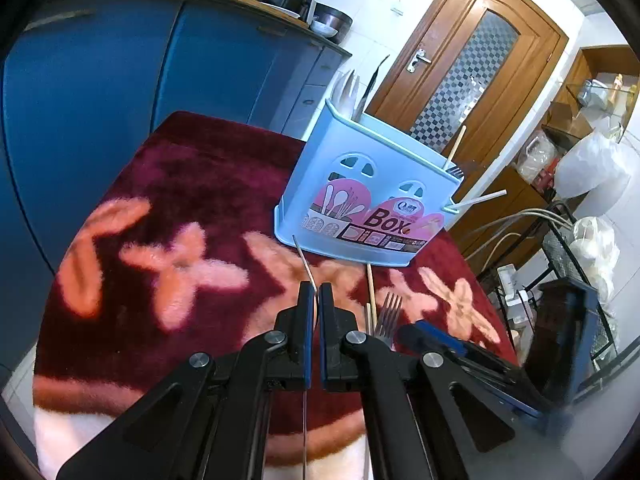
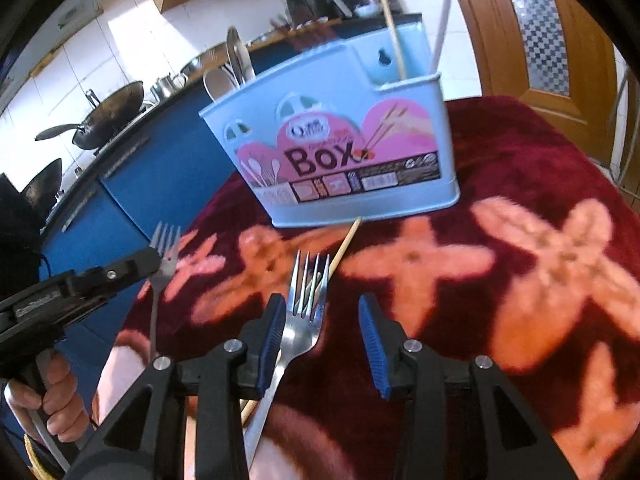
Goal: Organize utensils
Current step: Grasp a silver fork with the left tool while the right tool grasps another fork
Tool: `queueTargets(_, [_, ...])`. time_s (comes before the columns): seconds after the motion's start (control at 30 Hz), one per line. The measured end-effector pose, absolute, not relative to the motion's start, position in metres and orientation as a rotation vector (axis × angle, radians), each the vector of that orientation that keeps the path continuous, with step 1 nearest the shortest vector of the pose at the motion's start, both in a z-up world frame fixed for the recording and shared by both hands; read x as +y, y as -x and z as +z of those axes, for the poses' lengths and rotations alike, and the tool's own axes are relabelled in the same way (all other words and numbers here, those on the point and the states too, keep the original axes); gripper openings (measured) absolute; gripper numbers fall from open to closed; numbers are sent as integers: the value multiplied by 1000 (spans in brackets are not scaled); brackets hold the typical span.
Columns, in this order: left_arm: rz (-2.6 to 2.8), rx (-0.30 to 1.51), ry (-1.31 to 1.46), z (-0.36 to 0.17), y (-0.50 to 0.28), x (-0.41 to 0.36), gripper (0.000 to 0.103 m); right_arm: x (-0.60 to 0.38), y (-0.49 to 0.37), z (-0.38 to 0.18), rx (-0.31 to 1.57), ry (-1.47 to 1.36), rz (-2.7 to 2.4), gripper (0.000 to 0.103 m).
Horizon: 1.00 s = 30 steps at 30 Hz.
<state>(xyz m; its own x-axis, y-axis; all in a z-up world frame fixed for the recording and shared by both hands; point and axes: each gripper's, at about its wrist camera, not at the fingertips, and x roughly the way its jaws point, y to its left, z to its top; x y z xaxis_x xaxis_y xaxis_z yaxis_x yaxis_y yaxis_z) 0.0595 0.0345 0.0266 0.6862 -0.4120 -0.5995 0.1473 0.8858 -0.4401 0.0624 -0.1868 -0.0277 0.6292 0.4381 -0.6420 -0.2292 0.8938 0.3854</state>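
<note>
A pale blue plastic utensil box with a pink "Box" label (image 2: 340,136) stands upright on the bench, which is covered by a dark red plush cloth with pink flower shapes (image 2: 520,168). The box is divided into compartments. At one end (the left end in the right wrist view) stand several metal spoons or ladles (image 2: 236,64), bowls upward. At the other end, in a lower narrow compartment, stand a wooden chopstick (image 2: 394,36) and a white stick (image 2: 442,24), both leaning slightly; the left wrist view also shows fork tines (image 1: 454,170) at the rim there.

In front of the box, a second wooden chopstick (image 2: 344,242) lies on the cloth, its tip just beside the base of the box. A steel fork (image 2: 304,312) lies across it, tines pointing toward the box.

The right tongs (image 2: 322,332) stand open around this fork; the blue pads do not press on it.

The left tongs (image 1: 316,304) are closed on another steel fork (image 2: 160,264) and hold it off the cloth, tines up. A person's hand (image 2: 52,396) grips the handle of the left tongs.
</note>
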Motion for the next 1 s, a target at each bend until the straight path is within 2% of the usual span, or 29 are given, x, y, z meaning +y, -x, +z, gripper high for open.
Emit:
queueTargets(0.23, [-340,742,375,27,-57,33,0,-181,-81,-36,853,-330,435,40])
queueTargets(0.3, [-348,736,376,28,-55,32,0,-181,-80,-34,843,-333,443,16])
queueTargets(0.37, [-356,725,371,30,-53,32,0,-181,-75,-30,814,-324,445,10])
queueTargets(0.53, [-374,697,361,37,-46,30,0,-186,-57,-13,730,-286,435,5])
queueTargets(1.0, [-405,556,349,72,-16,28,0,-200,1,58,460,-212,328,5])
